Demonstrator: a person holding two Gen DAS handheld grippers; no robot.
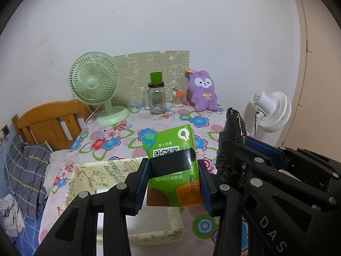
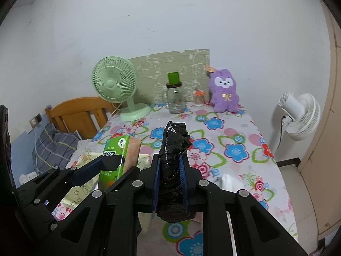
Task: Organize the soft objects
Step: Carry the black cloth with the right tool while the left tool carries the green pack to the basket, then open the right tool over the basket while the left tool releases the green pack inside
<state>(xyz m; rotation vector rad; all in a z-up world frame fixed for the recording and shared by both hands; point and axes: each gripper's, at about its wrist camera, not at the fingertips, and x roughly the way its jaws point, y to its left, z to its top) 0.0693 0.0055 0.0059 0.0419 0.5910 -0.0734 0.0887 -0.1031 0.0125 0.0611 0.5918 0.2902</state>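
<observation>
My left gripper is shut on a green tissue pack with a QR code and a strip of black tape, held upright above the flowered table. The same green tissue pack shows at the left in the right wrist view. My right gripper is shut on a black taped bundle that sticks up past its fingers; the black taped bundle also shows at the right in the left wrist view. A purple plush rabbit sits at the table's far right.
A green desk fan, a glass jar with a green lid and a small jar stand along the back. A pale yellow cloth box lies below the left gripper. A white fan stands beside the table, a wooden bed at left.
</observation>
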